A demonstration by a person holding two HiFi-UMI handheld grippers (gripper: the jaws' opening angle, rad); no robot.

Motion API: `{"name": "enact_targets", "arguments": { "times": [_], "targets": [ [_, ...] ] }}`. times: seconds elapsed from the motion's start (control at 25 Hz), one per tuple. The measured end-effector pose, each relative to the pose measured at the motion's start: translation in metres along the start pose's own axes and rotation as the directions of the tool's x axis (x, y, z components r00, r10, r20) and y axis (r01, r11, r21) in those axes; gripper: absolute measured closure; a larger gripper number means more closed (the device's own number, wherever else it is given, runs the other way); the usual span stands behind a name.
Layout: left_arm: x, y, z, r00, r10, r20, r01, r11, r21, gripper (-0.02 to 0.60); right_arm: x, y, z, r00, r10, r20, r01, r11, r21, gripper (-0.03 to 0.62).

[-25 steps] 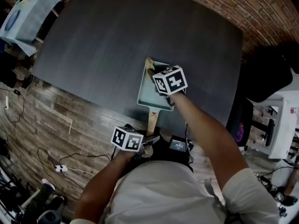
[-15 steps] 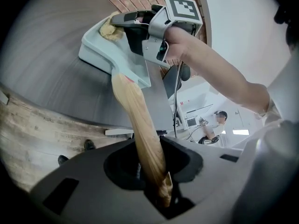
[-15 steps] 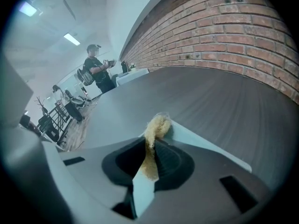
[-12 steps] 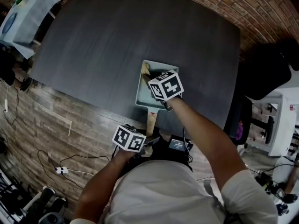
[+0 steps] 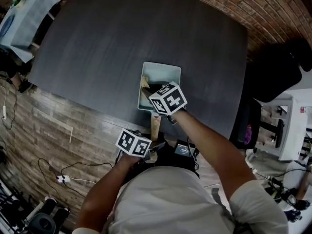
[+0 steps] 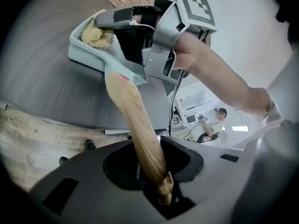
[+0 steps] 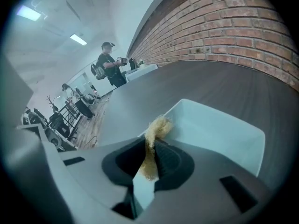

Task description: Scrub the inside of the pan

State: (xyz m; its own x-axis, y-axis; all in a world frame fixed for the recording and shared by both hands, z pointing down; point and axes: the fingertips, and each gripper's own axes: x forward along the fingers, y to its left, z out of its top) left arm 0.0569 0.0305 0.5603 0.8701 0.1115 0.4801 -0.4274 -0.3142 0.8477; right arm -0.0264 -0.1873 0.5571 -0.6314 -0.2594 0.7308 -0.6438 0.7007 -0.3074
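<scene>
While I watch from the head view, my left gripper [image 5: 154, 152] sits low at the table's near edge, clamped on the pan's wooden handle [image 6: 135, 120]. Its jaws have just been easing apart a little, yet the handle runs between them with the pads touching it on both sides. From there the handle rises to the pan [image 5: 165, 73], a pale rectangular one lying flat on the dark table [image 5: 107, 43], close to the near edge. Inside it, against the left wall, a tuft of tan fibrous scrubber [image 7: 157, 126] touches the pan's floor. My right gripper [image 7: 147, 168] reaches down into the pan, jaws narrowed and pinching that scrubber. Further right, a brick wall [image 5: 273, 9] borders the table.
</scene>
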Motion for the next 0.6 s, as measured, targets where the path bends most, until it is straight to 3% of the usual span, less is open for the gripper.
{"name": "enact_targets", "arguments": {
  "times": [0.32, 0.6],
  "targets": [
    [0.000, 0.001, 0.000, 1.000, -0.006, -0.018, 0.006, 1.000, 0.006, 0.466, 0.000, 0.024, -0.016, 0.995, 0.075, -0.062, -0.081, 0.992, -0.097, 0.539],
    [-0.001, 0.001, -0.001, 0.999, -0.008, -0.032, 0.009, 1.000, 0.009, 0.466, -0.003, 0.037, -0.026, 0.983, 0.132, -0.130, -0.158, 0.963, -0.218, 0.539]
  ]
}}
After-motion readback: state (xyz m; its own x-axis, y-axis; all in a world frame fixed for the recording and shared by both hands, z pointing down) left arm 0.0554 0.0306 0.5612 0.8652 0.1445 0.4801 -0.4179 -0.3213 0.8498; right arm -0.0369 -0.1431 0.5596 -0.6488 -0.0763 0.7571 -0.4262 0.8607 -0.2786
